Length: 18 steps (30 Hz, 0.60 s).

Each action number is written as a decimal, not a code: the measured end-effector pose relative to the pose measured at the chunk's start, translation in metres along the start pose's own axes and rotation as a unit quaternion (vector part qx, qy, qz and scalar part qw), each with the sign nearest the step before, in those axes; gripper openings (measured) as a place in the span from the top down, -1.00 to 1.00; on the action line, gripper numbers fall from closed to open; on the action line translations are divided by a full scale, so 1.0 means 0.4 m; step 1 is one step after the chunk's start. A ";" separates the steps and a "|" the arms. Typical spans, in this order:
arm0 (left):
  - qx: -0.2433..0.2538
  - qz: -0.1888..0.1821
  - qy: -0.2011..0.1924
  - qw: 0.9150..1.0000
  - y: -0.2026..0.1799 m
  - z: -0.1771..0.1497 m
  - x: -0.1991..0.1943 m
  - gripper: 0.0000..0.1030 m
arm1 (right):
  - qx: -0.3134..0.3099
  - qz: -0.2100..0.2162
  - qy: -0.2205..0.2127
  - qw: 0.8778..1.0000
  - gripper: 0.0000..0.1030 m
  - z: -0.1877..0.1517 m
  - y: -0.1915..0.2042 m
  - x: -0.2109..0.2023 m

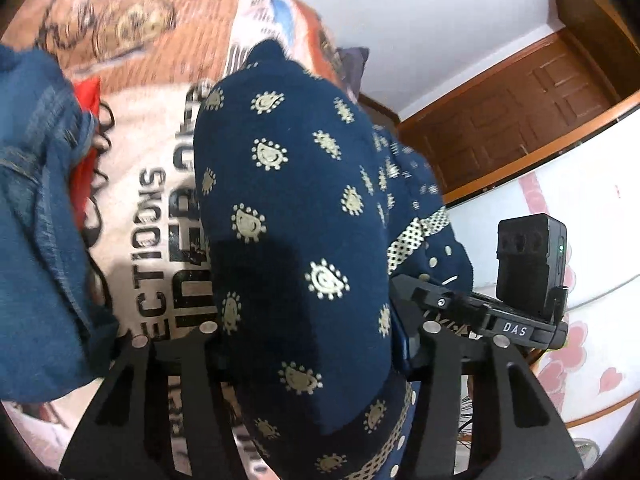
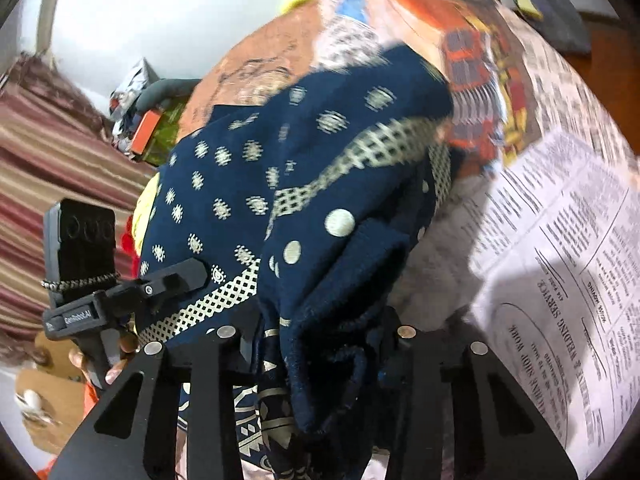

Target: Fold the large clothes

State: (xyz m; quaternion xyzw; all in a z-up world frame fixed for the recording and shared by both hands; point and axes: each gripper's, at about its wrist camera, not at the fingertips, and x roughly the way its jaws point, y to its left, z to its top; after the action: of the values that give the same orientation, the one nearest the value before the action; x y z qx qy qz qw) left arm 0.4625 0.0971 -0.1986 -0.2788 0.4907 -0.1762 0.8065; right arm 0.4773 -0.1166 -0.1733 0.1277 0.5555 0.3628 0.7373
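A large navy garment (image 1: 296, 208) with cream paisley motifs and a cream lattice band hangs bunched over a bed. My left gripper (image 1: 316, 344) is shut on its cloth, which drapes over and between the fingers. In the right wrist view the same garment (image 2: 320, 184) is gathered in thick folds, and my right gripper (image 2: 316, 344) is shut on it. The fingertips of both grippers are hidden under the cloth. The other gripper's black body shows in each view, at the right of the left wrist view (image 1: 500, 320) and at the left of the right wrist view (image 2: 120, 292).
The bed carries a printed spread (image 1: 160, 216) with newspaper lettering and orange pictures, also in the right wrist view (image 2: 560, 240). A blue denim garment (image 1: 36, 216) and something red (image 1: 86, 128) lie at left. A wooden door (image 1: 532, 112) stands behind. Striped cloth (image 2: 48, 168) and clutter (image 2: 144, 120) lie at left.
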 end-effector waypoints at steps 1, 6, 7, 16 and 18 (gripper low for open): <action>0.005 0.000 -0.009 1.000 -0.011 0.002 -0.027 -0.04 | -0.006 0.001 -0.004 1.000 0.33 0.003 0.016 -0.008; 0.033 0.005 -0.056 0.998 -0.055 0.016 -0.178 -0.04 | -0.044 0.021 -0.040 0.998 0.33 0.025 0.150 -0.040; 0.039 0.008 -0.068 0.997 -0.061 0.020 -0.217 -0.04 | -0.054 0.024 -0.047 0.997 0.33 0.030 0.178 -0.047; 0.046 0.033 -0.139 0.989 0.011 0.045 -0.485 -0.04 | -0.120 0.062 -0.072 0.988 0.33 0.079 0.381 -0.023; 0.037 0.039 -0.147 0.988 0.055 0.048 -0.514 -0.04 | -0.130 0.063 -0.067 0.987 0.33 0.094 0.420 0.020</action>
State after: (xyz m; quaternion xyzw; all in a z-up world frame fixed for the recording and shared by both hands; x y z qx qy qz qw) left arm 0.3859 0.2344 -0.0628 -0.2519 0.3704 -0.1195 0.8861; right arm 0.4463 0.0152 -0.0665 0.0899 0.4439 0.4681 0.7588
